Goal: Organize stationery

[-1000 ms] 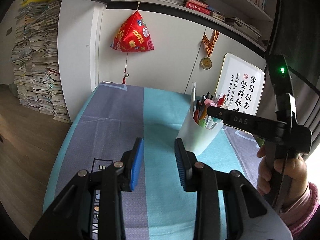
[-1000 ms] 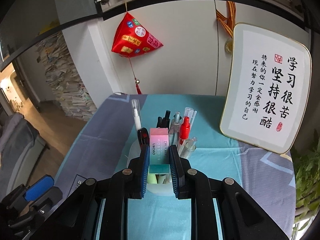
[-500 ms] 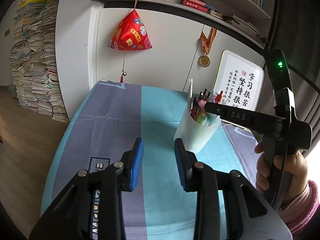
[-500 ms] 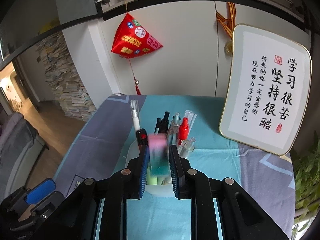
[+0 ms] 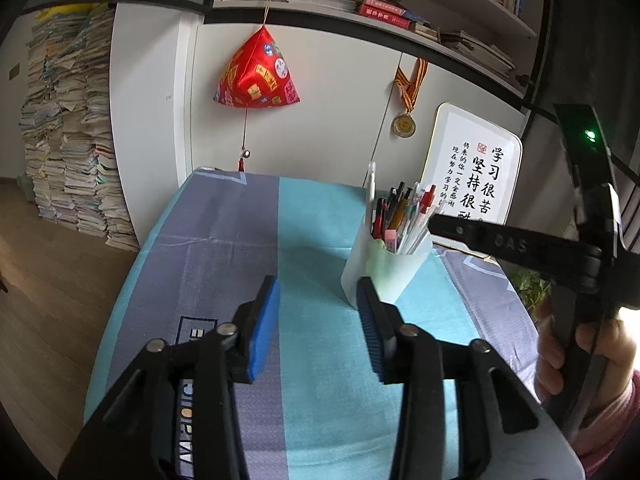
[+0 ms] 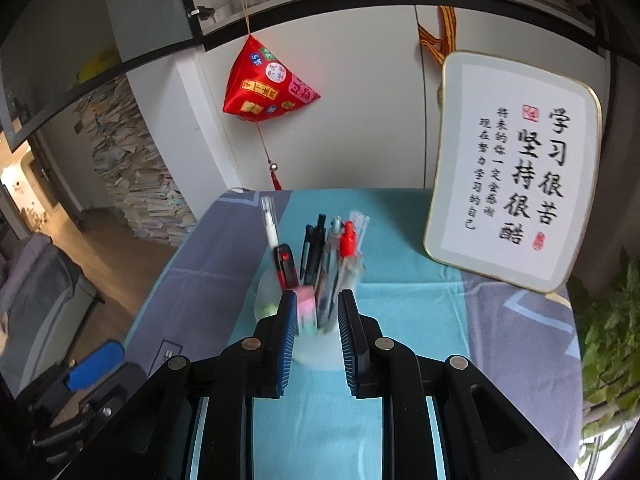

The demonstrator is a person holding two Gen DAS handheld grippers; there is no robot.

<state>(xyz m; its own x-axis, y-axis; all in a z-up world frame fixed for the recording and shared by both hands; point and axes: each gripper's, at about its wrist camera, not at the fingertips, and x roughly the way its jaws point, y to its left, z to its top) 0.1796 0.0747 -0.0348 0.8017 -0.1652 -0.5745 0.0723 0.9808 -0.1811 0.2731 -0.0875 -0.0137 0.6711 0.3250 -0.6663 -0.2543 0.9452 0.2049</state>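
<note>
Pink eraser (image 6: 306,308) apparently inside cup (image 6: 320,354) beyond parted, empty right gripper (image 6: 317,344), left gripper (image 5: 318,322) opening, empty

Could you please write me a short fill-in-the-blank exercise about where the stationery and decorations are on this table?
1. The pink and green eraser stands inside the white ___ among the pens.
2. The ornament hanging behind the table is ___ in colour.
3. In the right wrist view, the framed calligraphy board stands to the ___ of the pens.

Missing words: cup; red; right
</note>
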